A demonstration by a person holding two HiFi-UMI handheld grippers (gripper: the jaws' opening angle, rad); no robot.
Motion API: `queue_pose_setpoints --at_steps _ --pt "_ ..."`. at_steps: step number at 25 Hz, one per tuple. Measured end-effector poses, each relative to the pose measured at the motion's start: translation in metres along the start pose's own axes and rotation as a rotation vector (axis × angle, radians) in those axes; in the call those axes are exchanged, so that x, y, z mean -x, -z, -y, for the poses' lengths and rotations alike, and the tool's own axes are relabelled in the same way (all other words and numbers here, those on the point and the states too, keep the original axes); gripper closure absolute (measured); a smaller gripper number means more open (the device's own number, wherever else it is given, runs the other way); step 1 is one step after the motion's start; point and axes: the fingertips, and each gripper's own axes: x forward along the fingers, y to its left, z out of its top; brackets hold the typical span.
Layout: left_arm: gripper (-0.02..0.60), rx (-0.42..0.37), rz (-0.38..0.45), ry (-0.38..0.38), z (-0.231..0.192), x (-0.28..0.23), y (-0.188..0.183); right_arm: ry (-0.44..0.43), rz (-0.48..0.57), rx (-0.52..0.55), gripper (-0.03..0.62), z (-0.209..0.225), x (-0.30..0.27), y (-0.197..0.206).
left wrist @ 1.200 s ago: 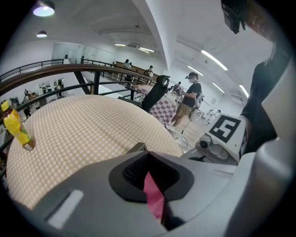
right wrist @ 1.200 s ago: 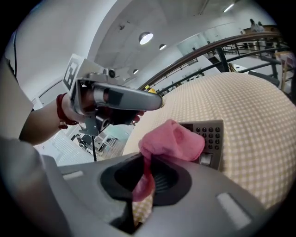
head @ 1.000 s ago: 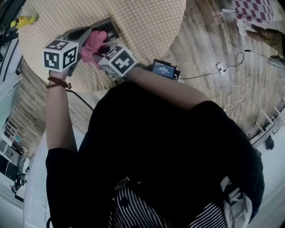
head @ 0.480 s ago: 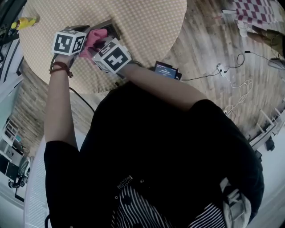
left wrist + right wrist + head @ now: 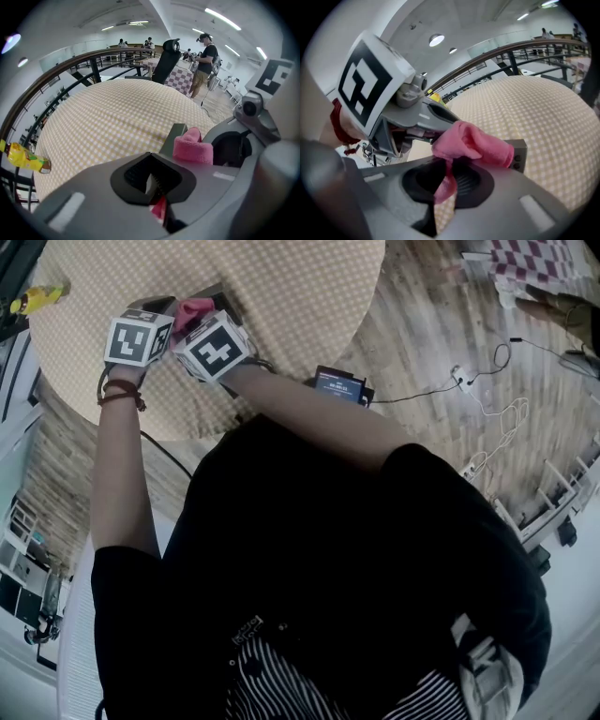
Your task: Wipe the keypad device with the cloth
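The grey keypad device (image 5: 217, 296) lies near the front left of the round checked table (image 5: 300, 287). A pink cloth (image 5: 194, 309) is bunched on top of it. My right gripper (image 5: 199, 319) is shut on the cloth; in the right gripper view the cloth (image 5: 471, 140) spills from its jaws (image 5: 445, 180) onto the device (image 5: 518, 154). My left gripper (image 5: 172, 307) sits close beside it on the left. Its jaws (image 5: 157, 187) are shut at the device's near end (image 5: 172, 138), with a red-pink scrap showing between them. The grip itself is mostly hidden.
A yellow bottle (image 5: 33, 298) lies at the table's left edge. On the wooden floor are a small black box with a lit screen (image 5: 337, 385) and white cables (image 5: 487, 399). A black chair (image 5: 166, 61) and a standing person (image 5: 204, 61) are beyond the table.
Both grippers have drawn closer together and shifted a little up and left over the device. The cloth has slid along the device with the right gripper.
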Motion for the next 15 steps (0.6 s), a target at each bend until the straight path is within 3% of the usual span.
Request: queue_pose_setpoints --at_steps 4,9,15 --pt "0.577 -0.071 0.003 -0.057 0.004 -0.002 -0.006 0.023 0.033 -0.086 0.546 0.013 -0.001 0.005" --pt "0.577 -0.205 0.05 -0.111 0.008 -0.001 -0.016 -0.038 0.024 -0.273 0.546 0.022 -0.004 0.015" --pt "0.577 -0.148 0.051 -0.122 0.007 -0.003 -0.013 -0.041 -0.04 -0.308 0.546 0.028 -0.012 0.049"
